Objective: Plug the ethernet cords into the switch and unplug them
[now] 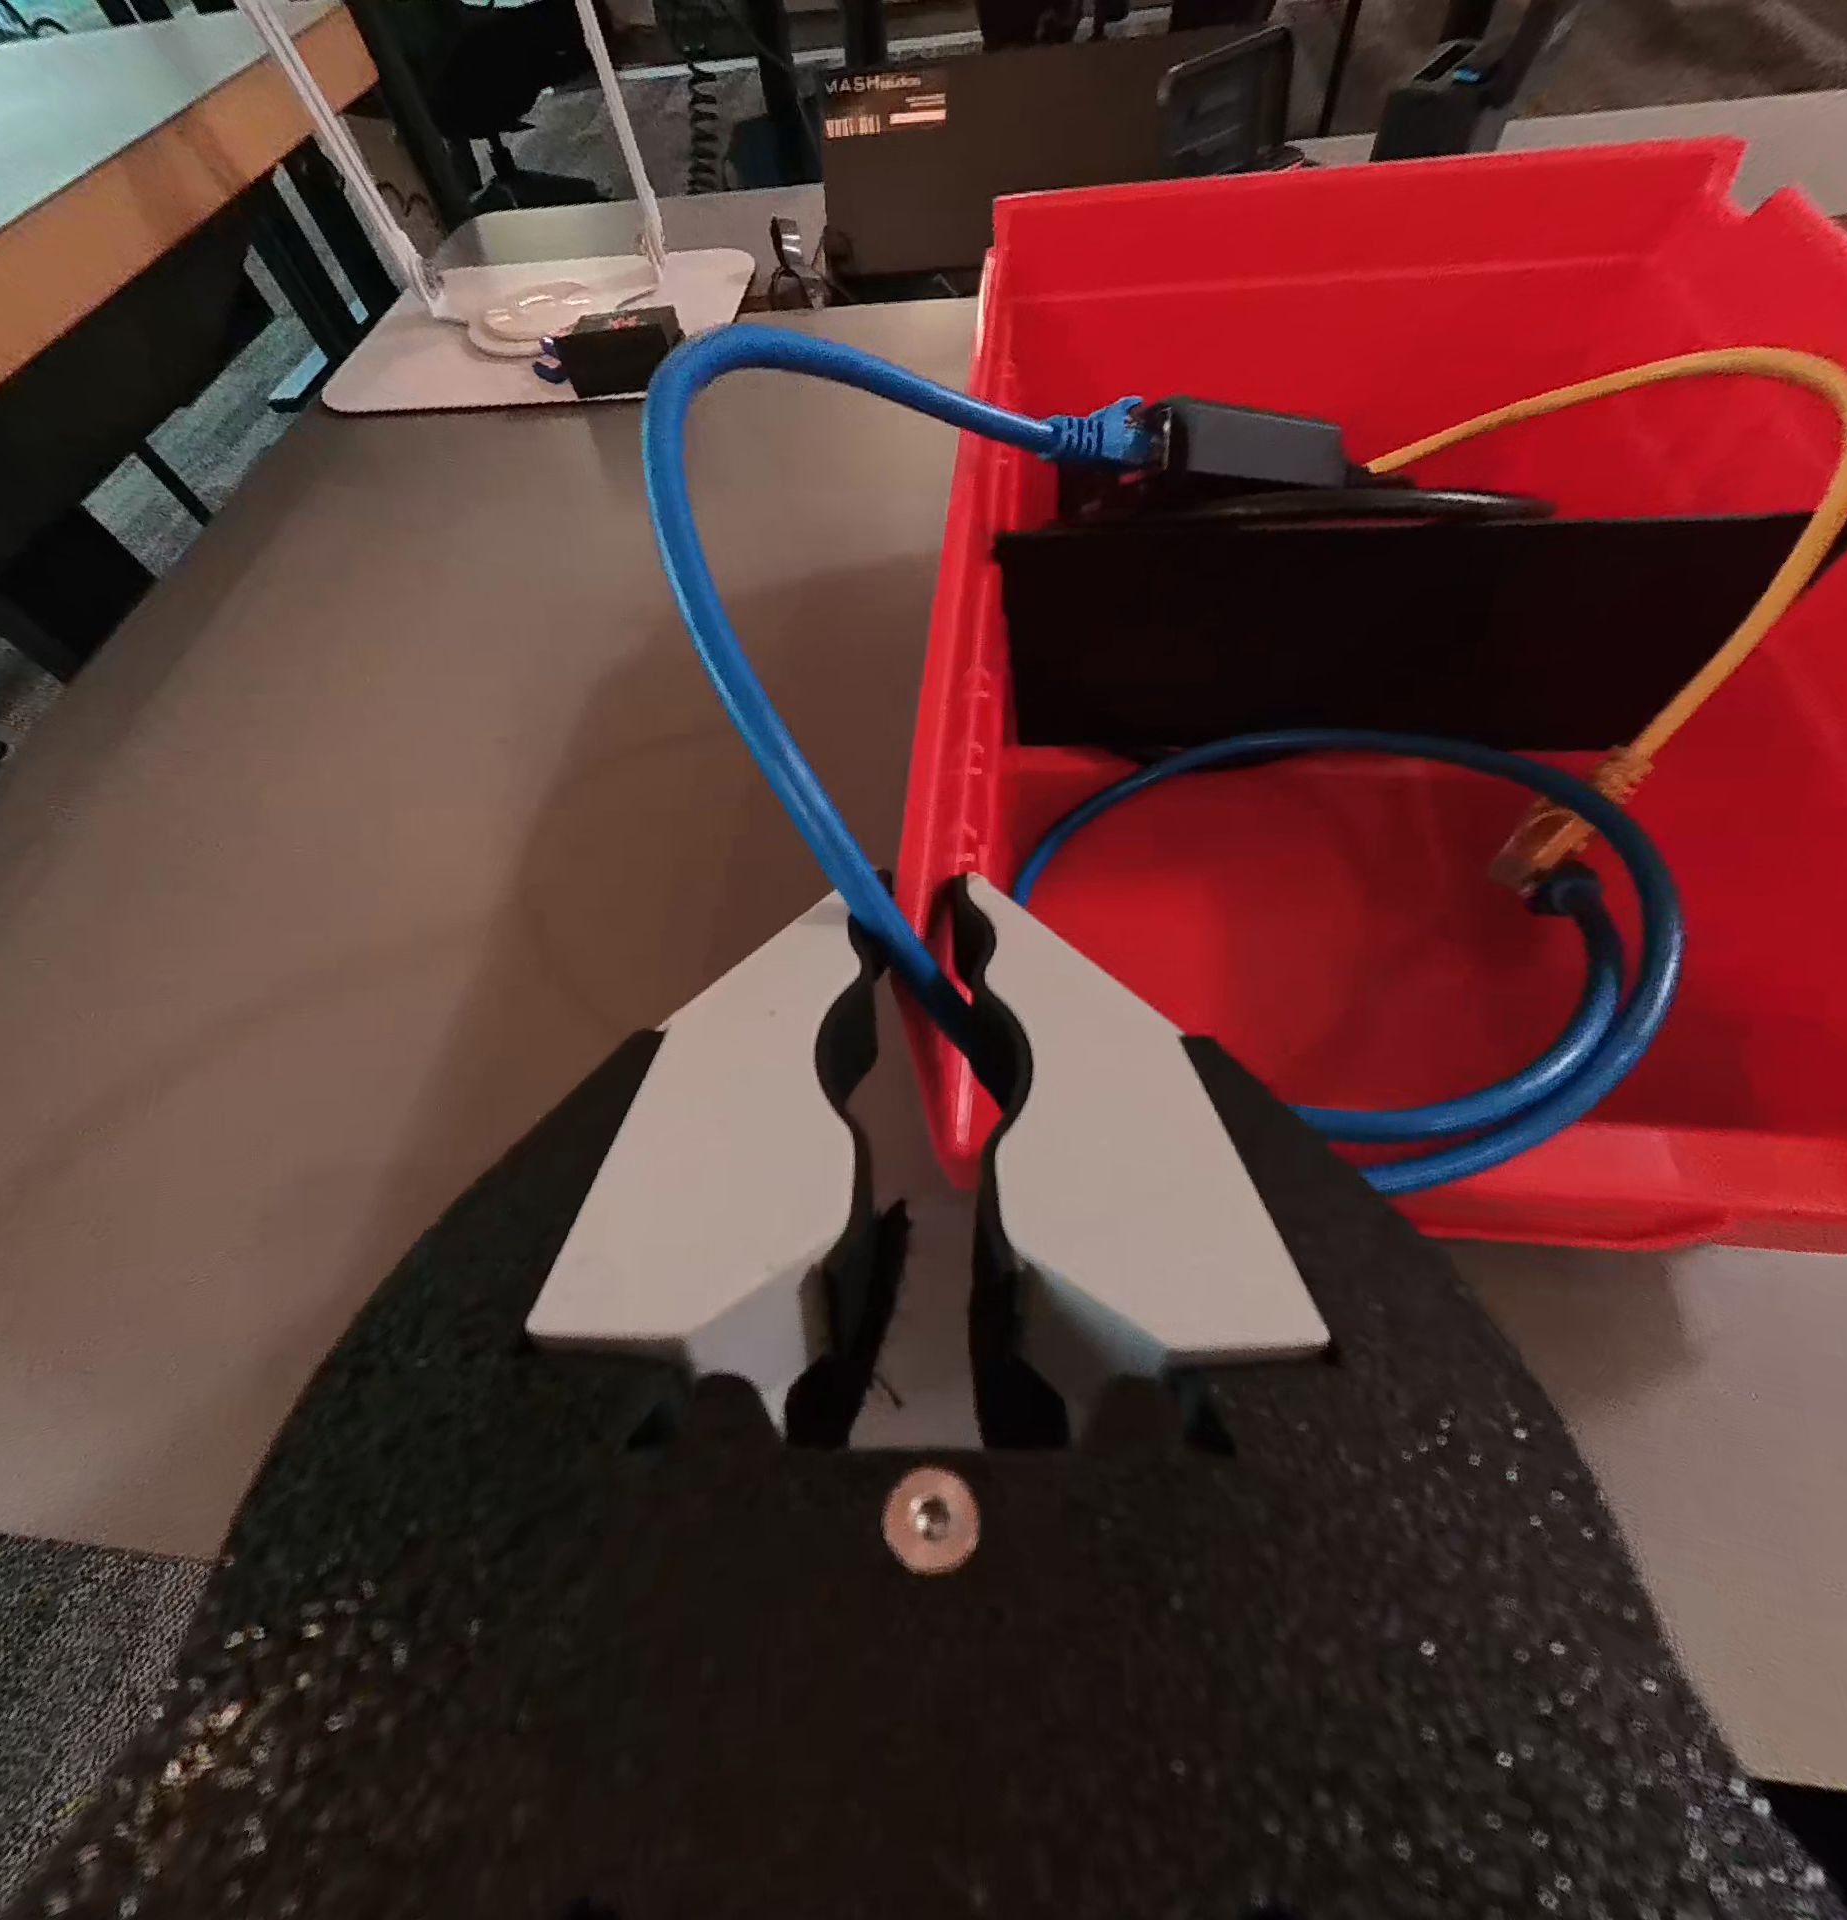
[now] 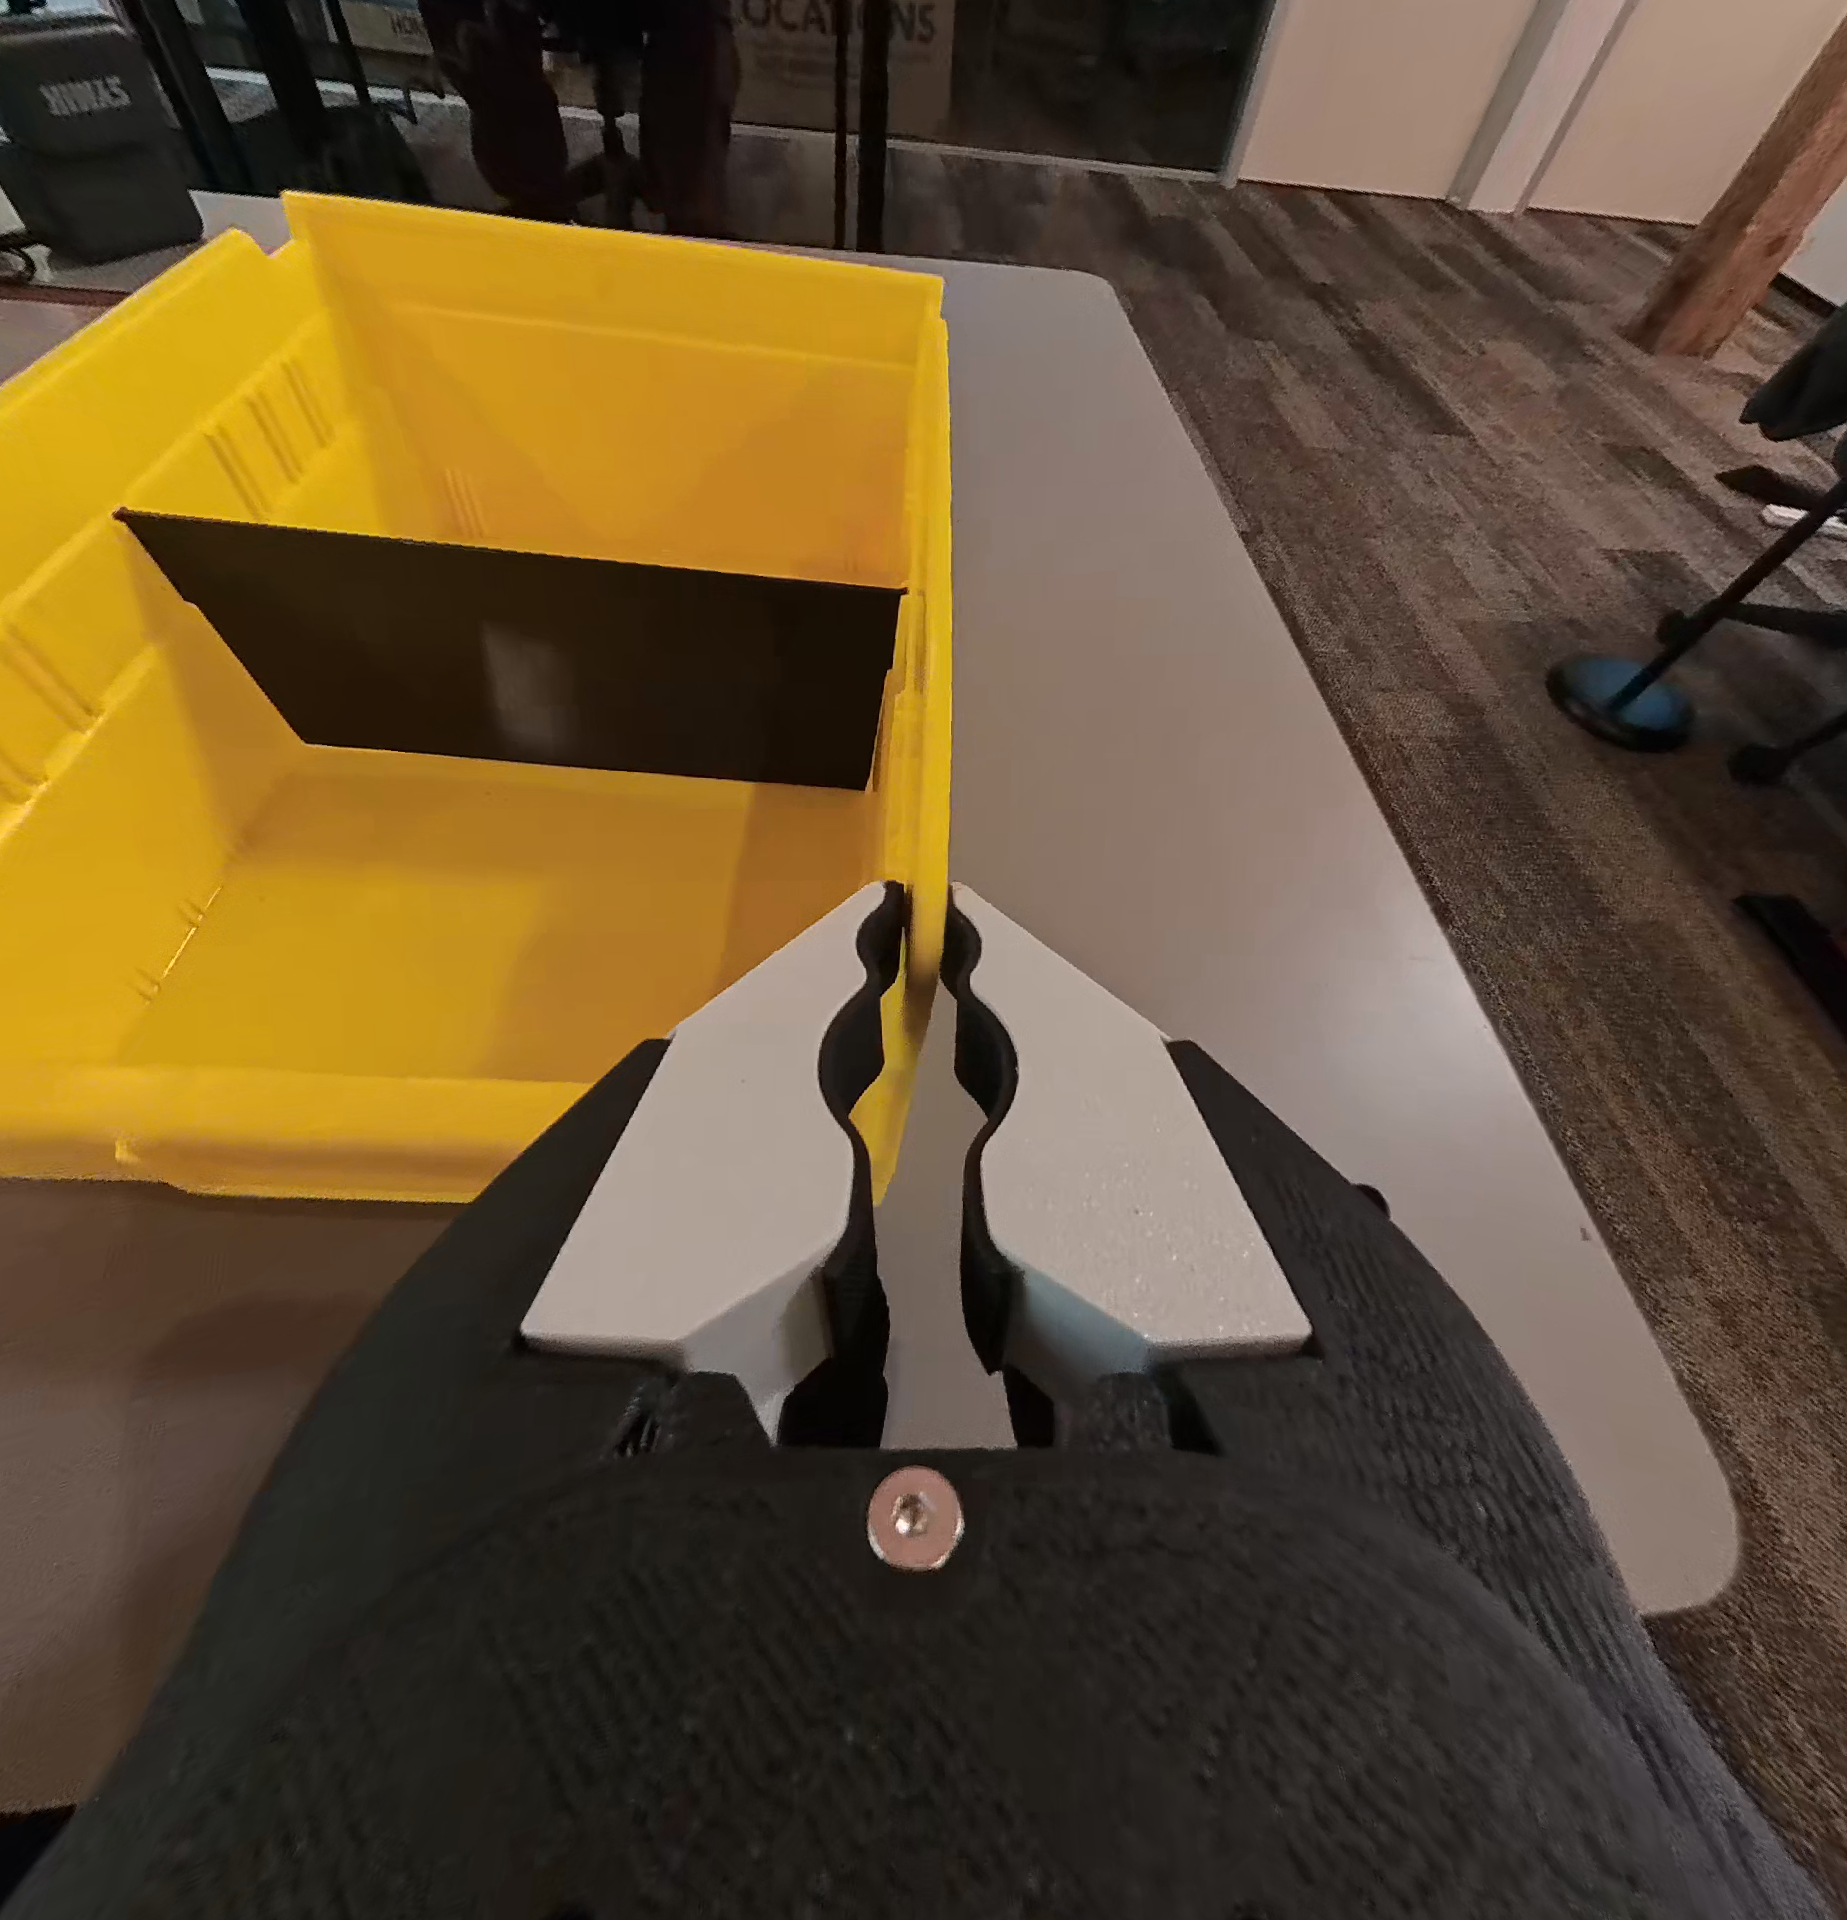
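Observation:
A dark switch lies in the rear compartment of a red bin. A blue ethernet cord has its plug in the switch's left end. It arcs out over the bin's left wall, and more blue cord is coiled in the front compartment. My left gripper is shut on this cord just outside the bin's near left corner. A yellow cord runs from the switch's right end to a loose plug in the front compartment. My right gripper is shut on the right wall of an empty yellow bin.
Black dividers stand across the red bin and the yellow bin. A white mat with a small black box lies at the table's far left. The grey table ends right of the yellow bin, with floor and a stand base beyond. My hands' fingertips stand some 65 centimeters from each other.

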The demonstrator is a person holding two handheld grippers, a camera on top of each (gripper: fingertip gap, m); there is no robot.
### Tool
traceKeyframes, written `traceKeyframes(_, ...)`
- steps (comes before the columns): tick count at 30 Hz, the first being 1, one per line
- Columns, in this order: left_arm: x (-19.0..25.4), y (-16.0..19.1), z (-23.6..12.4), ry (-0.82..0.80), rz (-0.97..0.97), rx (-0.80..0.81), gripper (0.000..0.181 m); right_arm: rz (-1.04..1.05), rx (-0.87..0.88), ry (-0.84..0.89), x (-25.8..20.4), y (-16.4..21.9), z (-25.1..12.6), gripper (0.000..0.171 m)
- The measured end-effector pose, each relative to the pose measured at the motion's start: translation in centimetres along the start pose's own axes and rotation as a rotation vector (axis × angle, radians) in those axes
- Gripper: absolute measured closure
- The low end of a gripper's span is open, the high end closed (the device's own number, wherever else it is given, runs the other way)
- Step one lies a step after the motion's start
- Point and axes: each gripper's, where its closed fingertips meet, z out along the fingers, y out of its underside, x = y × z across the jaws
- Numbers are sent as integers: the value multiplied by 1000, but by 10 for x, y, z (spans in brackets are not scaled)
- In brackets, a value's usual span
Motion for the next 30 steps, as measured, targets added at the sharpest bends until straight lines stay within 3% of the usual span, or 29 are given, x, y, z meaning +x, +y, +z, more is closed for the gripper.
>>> traceKeyframes(22,-29,0,8,-33,-60,-19,172,74,3,74,38,7,-9,165)
traceKeyframes(26,-45,3,4,-69,-140,-34,139,56,39,92,37,1,-12,164)
traceKeyframes(30,-66,-13,-15,-289,-50,37,107,8,293,108,30,-43,-40,148)
